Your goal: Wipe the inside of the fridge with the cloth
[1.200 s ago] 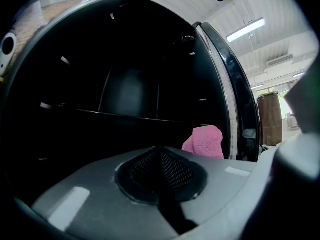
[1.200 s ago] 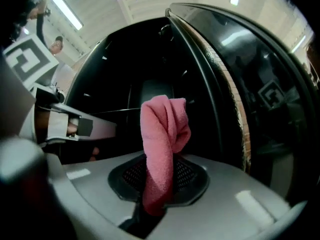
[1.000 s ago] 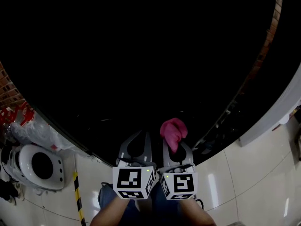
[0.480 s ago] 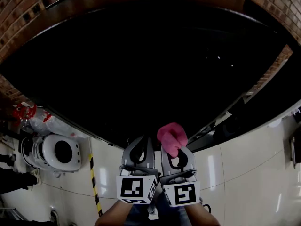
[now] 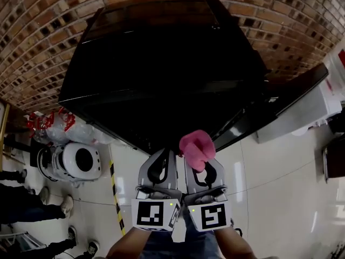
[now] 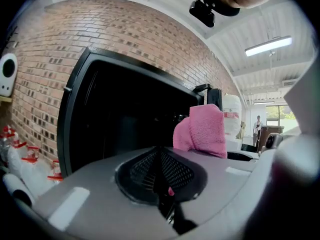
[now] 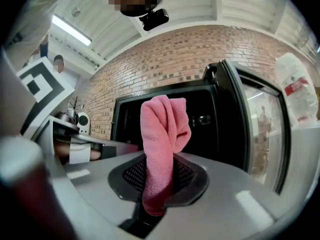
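Note:
A black fridge (image 5: 161,74) stands against a brick wall, its door (image 5: 280,104) swung open to the right and its inside dark. My right gripper (image 5: 202,163) is shut on a pink cloth (image 5: 197,149), which bunches up above the jaws (image 7: 162,134). Beside it on the left, my left gripper (image 5: 160,163) is shut with nothing in it. Both hang side by side in front of the fridge opening, above the floor. The pink cloth (image 6: 202,131) also shows at the right of the left gripper view, with the fridge (image 6: 130,119) behind.
A white round appliance (image 5: 75,163) and red-and-white bottles (image 5: 46,125) sit on the floor left of the fridge. A yellow-black tape strip (image 5: 116,193) runs along the tiles. People's feet (image 5: 64,206) stand at the far left. A white cabinet (image 5: 318,104) is behind the door.
The head view has pulled back and tilted up, so the whole fridge and brick wall now show. Both grippers stay side by side with the cloth still held.

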The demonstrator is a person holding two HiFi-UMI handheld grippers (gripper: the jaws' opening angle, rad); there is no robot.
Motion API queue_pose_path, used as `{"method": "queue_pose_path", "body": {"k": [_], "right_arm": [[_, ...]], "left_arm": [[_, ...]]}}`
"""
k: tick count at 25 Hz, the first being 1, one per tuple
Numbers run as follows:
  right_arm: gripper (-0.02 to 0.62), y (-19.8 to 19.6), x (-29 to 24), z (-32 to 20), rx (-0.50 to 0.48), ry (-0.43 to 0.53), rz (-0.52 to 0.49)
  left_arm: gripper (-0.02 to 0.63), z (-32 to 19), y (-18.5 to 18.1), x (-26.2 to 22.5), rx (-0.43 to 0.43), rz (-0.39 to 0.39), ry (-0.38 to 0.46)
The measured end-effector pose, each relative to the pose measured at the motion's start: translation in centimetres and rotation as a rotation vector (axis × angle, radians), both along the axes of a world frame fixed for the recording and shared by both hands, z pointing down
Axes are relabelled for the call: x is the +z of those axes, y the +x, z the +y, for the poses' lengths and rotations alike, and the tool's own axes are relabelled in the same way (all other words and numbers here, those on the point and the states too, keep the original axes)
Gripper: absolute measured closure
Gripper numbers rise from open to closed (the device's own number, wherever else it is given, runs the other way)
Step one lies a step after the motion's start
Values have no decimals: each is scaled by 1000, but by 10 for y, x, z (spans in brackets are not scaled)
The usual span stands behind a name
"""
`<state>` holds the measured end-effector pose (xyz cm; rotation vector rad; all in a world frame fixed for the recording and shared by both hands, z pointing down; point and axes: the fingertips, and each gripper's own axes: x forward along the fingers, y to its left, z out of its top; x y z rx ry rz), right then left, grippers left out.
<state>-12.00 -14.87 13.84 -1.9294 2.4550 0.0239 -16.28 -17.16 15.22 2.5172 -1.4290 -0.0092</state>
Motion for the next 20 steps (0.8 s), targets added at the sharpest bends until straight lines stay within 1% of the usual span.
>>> {"method": "queue_pose_path", "body": {"k": [5,8,12,14,16,20], "right_arm": [[534,17,-37,10,7,7,9],[534,33,-56,16,-18,28,5],[534,66,-76,23,-95,47,-1],[534,82,-86,26,-150,63,-6],[534,92,-95,30,-205,81,-13],[534,110,-106,40,-286,105,-14]], "left_arm": [[596,5,17,-36,0,6,17],[597,8,35,-49,-8,-3,30],[596,14,66,-65,-44,-2,50],[597,18,83,-71,-80,-5,66],[597,23,95,-75,-124,-11,65],[596,36,114,-84,-196,-1,66]]}}
